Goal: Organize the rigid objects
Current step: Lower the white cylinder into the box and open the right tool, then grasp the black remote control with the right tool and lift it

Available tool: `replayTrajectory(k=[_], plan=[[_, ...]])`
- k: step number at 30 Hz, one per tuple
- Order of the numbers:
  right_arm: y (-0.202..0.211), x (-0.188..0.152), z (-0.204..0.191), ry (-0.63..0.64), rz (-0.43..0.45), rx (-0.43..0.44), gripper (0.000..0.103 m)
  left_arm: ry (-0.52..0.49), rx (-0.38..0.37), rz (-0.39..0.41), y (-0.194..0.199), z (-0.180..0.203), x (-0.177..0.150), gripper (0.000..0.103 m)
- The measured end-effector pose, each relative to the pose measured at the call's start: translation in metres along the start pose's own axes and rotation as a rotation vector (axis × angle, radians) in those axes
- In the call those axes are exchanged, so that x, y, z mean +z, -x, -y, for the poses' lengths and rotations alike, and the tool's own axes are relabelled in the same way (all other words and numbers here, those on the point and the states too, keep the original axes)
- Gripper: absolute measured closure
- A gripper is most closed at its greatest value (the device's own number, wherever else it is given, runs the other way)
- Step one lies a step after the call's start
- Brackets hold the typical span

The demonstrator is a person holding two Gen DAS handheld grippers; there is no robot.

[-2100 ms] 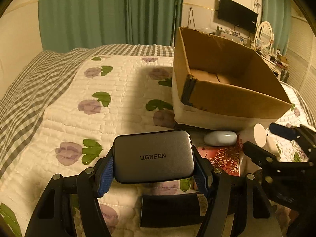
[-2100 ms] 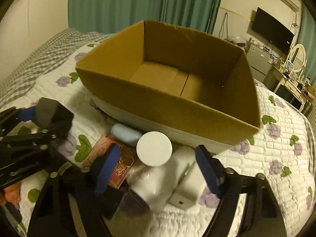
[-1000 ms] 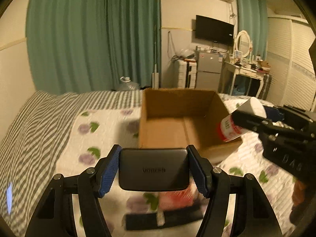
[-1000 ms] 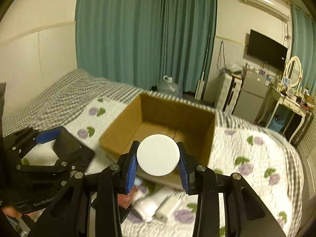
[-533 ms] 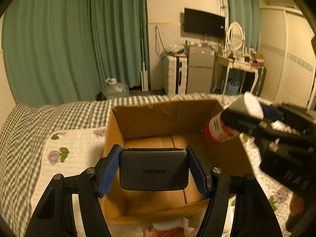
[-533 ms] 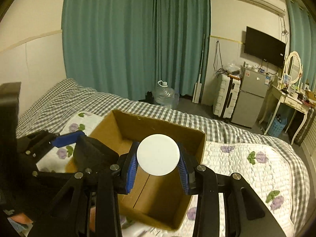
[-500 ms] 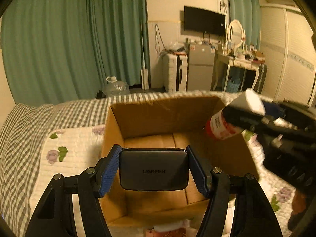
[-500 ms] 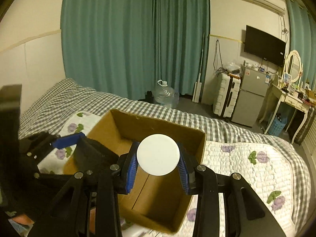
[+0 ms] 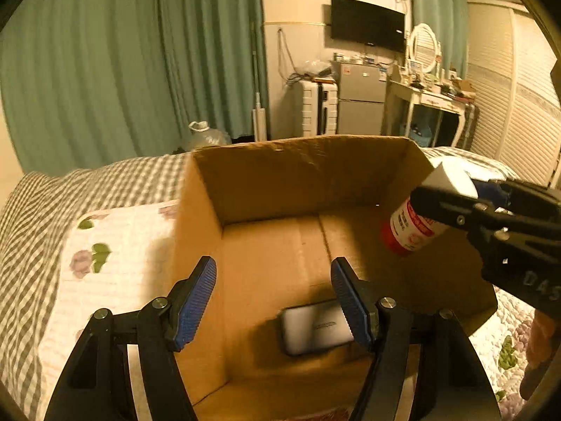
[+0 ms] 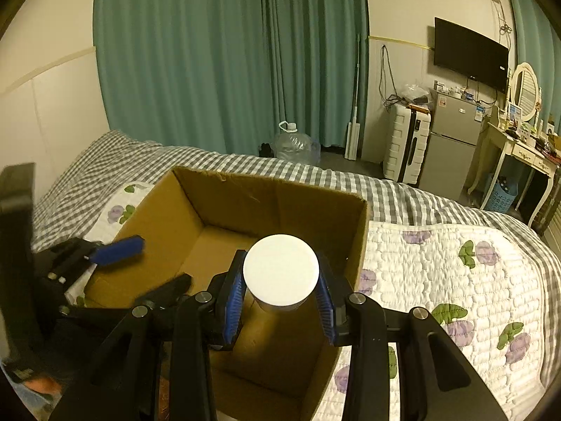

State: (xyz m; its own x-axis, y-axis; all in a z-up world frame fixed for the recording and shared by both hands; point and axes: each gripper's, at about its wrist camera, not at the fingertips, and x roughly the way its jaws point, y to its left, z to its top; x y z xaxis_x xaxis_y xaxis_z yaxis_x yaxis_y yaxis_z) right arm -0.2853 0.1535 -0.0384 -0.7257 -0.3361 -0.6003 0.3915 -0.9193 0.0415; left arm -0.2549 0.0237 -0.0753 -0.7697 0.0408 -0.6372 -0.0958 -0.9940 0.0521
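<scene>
An open cardboard box (image 9: 196,217) stands on the bed. A grey UGREEN power bank (image 9: 317,326) lies on the box floor near its front wall. My left gripper (image 9: 273,294) is open and empty above the box, over the power bank. My right gripper (image 10: 280,298) is shut on a white-capped bottle (image 10: 280,273) with a red and white label (image 9: 410,228), held over the right half of the box (image 10: 273,196). The left gripper (image 10: 140,263) also shows in the right wrist view at the box's left wall.
The bed has a white floral quilt (image 10: 455,273) over a grey checked sheet (image 9: 31,210). Green curtains (image 10: 228,52), a water jug (image 10: 294,144), a suitcase, a small fridge (image 10: 448,140) and a dressing table stand beyond the bed.
My left gripper has opened and the power bank has dropped from it onto the box floor. My right gripper has lowered the bottle a little nearer the box.
</scene>
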Motion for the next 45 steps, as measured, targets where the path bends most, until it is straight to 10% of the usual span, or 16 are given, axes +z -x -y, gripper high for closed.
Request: replayTrajectory(k=[3,6,21,31,45], plan=[[-0.001,-0.004,-0.006,0.005,-0.031,0.010,0.063,0.023,0.011,0.001,0.017,-0.009,-0.004,0.032],[0.015,-0.009,-0.007,-0.007,-0.004,-0.020,0.029,0.025,0.015,0.005,0.037,-0.012,-0.008,0.032],[0.111,-0.057,-0.061,0.089,-0.034,0.003,0.029,0.038,0.074,-0.019,0.128,-0.035,-0.064,0.032],[0.048,-0.133,-0.157,0.360,-0.271,0.125,0.029,0.121,0.144,-0.179,0.119,-0.067,-0.155,0.032],[-0.018,-0.148,-0.191,0.498,-0.346,0.132,0.051,0.277,0.177,-0.230,0.094,-0.118,-0.171,0.032]])
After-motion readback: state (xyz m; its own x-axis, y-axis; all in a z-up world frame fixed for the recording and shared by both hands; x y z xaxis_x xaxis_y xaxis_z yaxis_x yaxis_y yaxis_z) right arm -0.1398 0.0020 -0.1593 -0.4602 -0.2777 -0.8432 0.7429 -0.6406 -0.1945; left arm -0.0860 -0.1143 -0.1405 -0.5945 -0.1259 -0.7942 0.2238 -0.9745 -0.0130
